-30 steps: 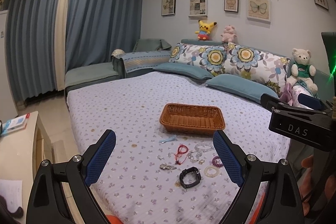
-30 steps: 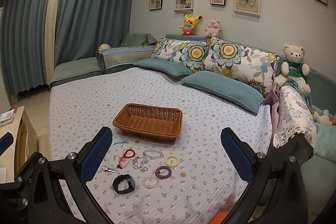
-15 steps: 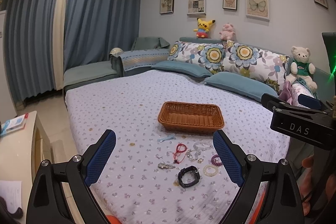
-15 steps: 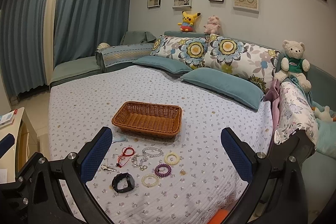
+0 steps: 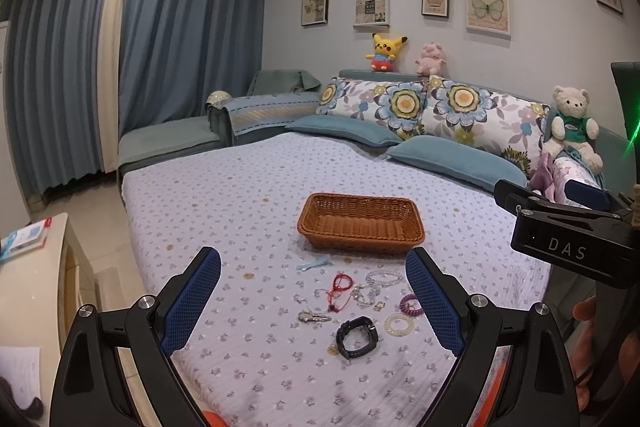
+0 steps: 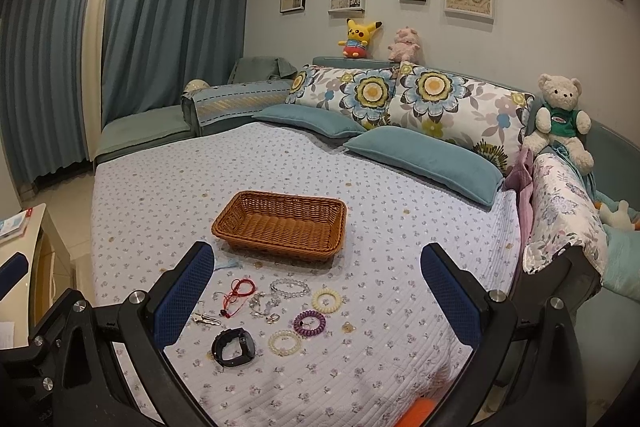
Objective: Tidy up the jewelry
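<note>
A brown wicker basket [image 5: 360, 223] [image 6: 280, 223] sits empty on the floral bedspread. In front of it lie loose pieces: a black watch [image 5: 357, 337] [image 6: 234, 345], a red cord [image 5: 340, 285] [image 6: 238, 291], a clear bead bracelet [image 5: 384, 277] [image 6: 290, 287], a purple coil tie [image 5: 411, 305] [image 6: 308, 323], cream coil rings [image 5: 398, 324] [image 6: 326, 299], a key [image 5: 314, 316] [image 6: 206, 319] and a blue clip [image 5: 314, 262]. My left gripper [image 5: 312, 303] and right gripper [image 6: 316, 299] are both open and empty, held above the near bed edge.
Blue and floral pillows [image 6: 420, 155] line the headboard, with a teddy bear [image 6: 560, 119] at the right. A cream side table [image 5: 36, 287] stands left of the bed. The right gripper's body [image 5: 572, 239] shows at the right of the left wrist view.
Both grippers have tilted slightly downward toward the bed; the basket and jewelry sit a little higher in each view. Nothing on the bed has moved.
</note>
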### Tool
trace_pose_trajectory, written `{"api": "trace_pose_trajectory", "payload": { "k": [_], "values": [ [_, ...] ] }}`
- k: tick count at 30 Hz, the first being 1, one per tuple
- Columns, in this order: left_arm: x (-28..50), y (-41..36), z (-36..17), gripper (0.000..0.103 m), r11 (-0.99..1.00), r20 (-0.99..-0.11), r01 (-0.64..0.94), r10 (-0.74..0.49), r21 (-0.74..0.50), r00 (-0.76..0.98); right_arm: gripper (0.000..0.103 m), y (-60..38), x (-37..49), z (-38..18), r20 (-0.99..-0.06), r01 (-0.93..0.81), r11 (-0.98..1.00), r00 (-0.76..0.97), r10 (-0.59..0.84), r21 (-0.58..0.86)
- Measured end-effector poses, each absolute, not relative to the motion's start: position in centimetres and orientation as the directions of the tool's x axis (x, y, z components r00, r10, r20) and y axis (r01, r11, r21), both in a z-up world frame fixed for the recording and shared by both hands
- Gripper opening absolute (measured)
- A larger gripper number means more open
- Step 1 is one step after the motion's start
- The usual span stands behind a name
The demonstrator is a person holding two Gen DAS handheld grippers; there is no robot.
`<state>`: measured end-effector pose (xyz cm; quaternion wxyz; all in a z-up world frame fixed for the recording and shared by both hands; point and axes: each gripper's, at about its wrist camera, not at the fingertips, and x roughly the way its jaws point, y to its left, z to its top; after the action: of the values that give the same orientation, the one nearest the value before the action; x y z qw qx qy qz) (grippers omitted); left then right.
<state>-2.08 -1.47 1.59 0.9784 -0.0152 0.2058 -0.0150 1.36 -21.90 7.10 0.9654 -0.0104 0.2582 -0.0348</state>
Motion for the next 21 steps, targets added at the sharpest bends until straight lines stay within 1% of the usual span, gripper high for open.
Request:
{"api": "trace_pose_trajectory", "payload": {
  "k": [12,16,21],
  "values": [
    [-0.6,-2.1,0.3,0.094,1.0,-0.43,0.018,-0.025,-0.02,0.902,0.103,-22.8,2.8,5.2,-0.524,0.076,0.996,0.848,-0.084,-0.037],
    [1.7,-0.1,-1.5,0.094,0.999,-0.487,-0.008,-0.012,-0.039,0.873,0.103,-24.0,4.2,3.0,-0.553,0.108,0.992,0.824,-0.124,-0.062],
    [5.4,1.8,-5.3,0.094,0.996,-0.582,-0.019,-0.033,-0.083,0.812,0.103,-25.4,6.7,-1.9,-0.625,0.061,0.998,0.778,-0.065,-0.029]
  ]
}}
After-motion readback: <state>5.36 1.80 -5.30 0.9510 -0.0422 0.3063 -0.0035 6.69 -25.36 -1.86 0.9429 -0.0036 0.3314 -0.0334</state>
